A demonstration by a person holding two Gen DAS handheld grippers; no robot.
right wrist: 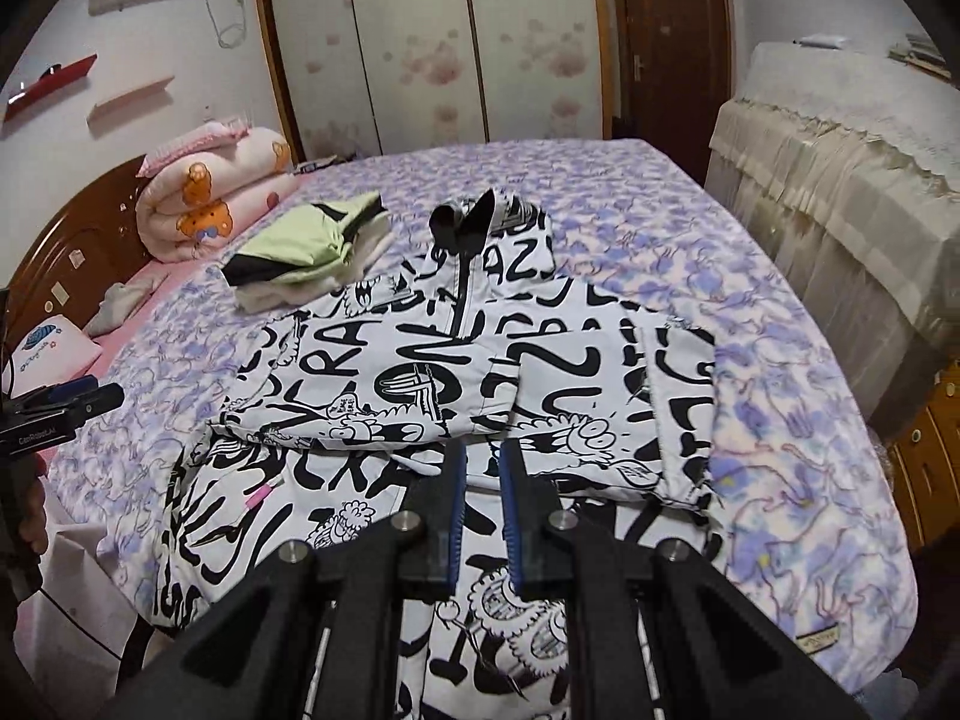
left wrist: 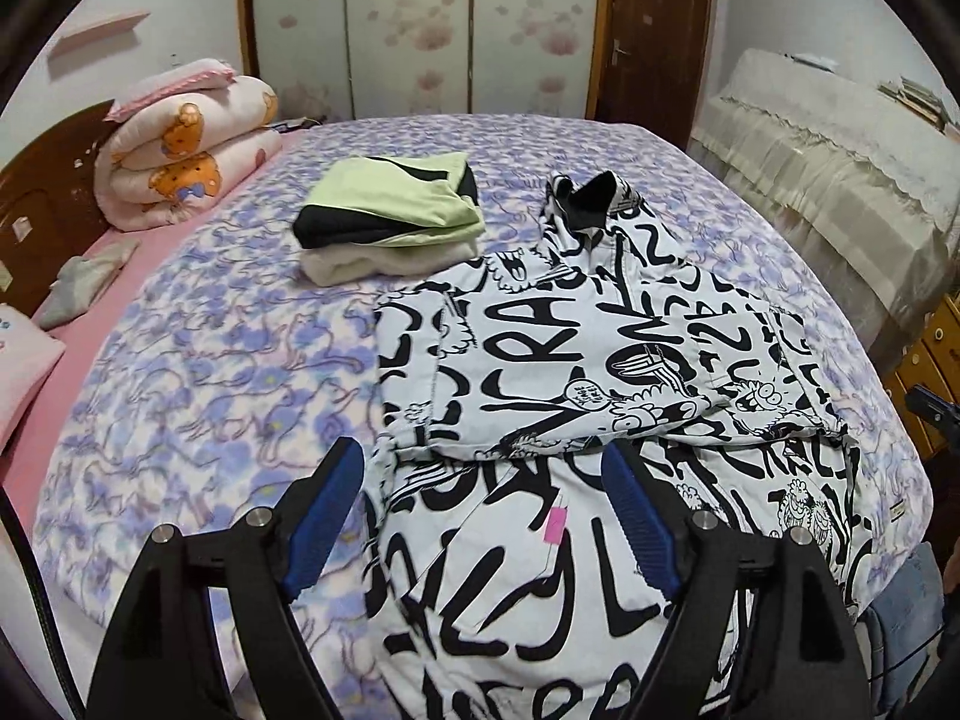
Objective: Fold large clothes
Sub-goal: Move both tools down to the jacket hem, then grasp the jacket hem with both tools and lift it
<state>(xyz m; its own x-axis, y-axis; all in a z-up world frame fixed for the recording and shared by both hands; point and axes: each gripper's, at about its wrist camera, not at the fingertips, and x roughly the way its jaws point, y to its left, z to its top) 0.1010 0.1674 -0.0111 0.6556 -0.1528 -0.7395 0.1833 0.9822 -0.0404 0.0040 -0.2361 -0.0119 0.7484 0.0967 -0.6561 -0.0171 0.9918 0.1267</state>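
Graffiti-print jacket (left wrist: 600,372): white with black lettering and cartoon figures, zip front, black-lined collar (left wrist: 591,195) standing up at the far end. Lies on the bed (left wrist: 198,360), both sleeves folded across the chest; lower hem hangs toward the near edge, with a pink tag (left wrist: 558,525) showing.

Left tool (left wrist: 483,510): blue-padded jaws spread wide, raised over the jacket's lower part, nothing between the pads.

Right tool (right wrist: 483,510): jaws drawn narrow with a slim gap, raised over the jacket's middle, no cloth pinched.

Folded clothes stack (left wrist: 390,216): green-and-black garment on a cream one, just beside the jacket's left shoulder.

Rolled quilt (left wrist: 180,162): pink, bear print, against the wooden headboard (left wrist: 42,192).

Bedspread: purple floral.

Background: wardrobe (left wrist: 420,24) with flower-pattern sliding doors, brown door (left wrist: 654,30), lace-covered furniture (left wrist: 840,168).
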